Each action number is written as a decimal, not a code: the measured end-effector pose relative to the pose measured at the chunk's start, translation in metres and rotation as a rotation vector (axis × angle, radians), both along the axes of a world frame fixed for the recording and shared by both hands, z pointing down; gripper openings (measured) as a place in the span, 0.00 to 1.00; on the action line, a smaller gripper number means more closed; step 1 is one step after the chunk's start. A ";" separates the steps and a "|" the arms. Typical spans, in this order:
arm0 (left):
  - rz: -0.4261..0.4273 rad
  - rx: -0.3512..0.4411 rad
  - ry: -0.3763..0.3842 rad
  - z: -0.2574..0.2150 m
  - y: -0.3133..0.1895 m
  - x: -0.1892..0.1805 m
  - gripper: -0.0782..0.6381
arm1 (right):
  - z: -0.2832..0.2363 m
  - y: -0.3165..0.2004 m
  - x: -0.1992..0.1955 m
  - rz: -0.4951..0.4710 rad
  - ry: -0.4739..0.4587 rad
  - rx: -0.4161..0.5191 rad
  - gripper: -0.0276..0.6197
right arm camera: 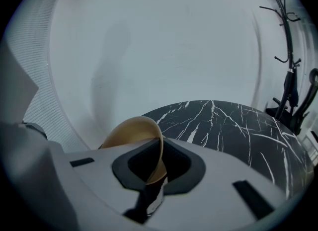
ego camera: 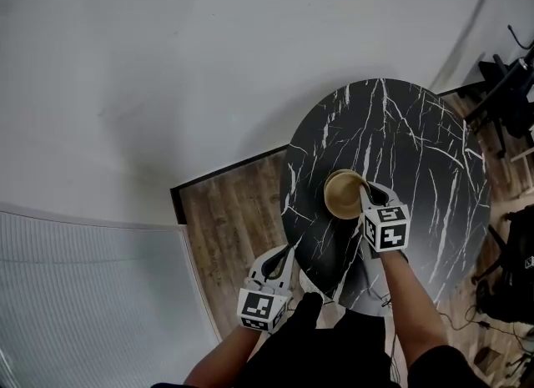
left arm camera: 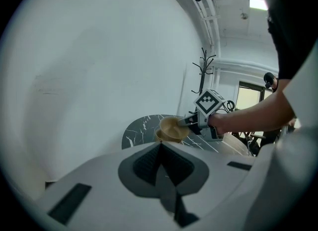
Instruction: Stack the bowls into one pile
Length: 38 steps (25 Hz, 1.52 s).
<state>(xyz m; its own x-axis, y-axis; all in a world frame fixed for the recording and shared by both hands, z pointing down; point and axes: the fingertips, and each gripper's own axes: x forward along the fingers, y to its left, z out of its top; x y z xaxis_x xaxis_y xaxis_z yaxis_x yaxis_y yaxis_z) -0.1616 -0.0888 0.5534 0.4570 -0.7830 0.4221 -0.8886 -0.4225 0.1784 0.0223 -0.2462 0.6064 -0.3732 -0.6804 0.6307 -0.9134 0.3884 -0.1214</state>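
Overhead, a tan bowl point(ego camera: 342, 196) shows above the near middle of the round black marbled counter point(ego camera: 417, 128). The right gripper point(ego camera: 365, 200) comes in from the near right. Its jaws stand narrow, pinched on the bowl's near rim, with the wall running between them. In the left gripper view a second bowl point(left arm camera: 161, 135) shows just below the held one; whether the two touch cannot be told. The left gripper point(ego camera: 279, 259) hangs off the counter's near-left edge, jaws together with nothing between them. The bowl appears thin-walled, light and stiff, with a smooth finish that may slip or swing under a one-sided pinch. The rim is the natural hold, taken deep between the pads.
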 end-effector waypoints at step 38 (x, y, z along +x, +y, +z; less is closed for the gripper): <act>0.068 0.225 -0.104 -0.077 -0.034 0.019 0.13 | -0.150 0.028 -0.007 -0.008 -0.157 0.296 0.06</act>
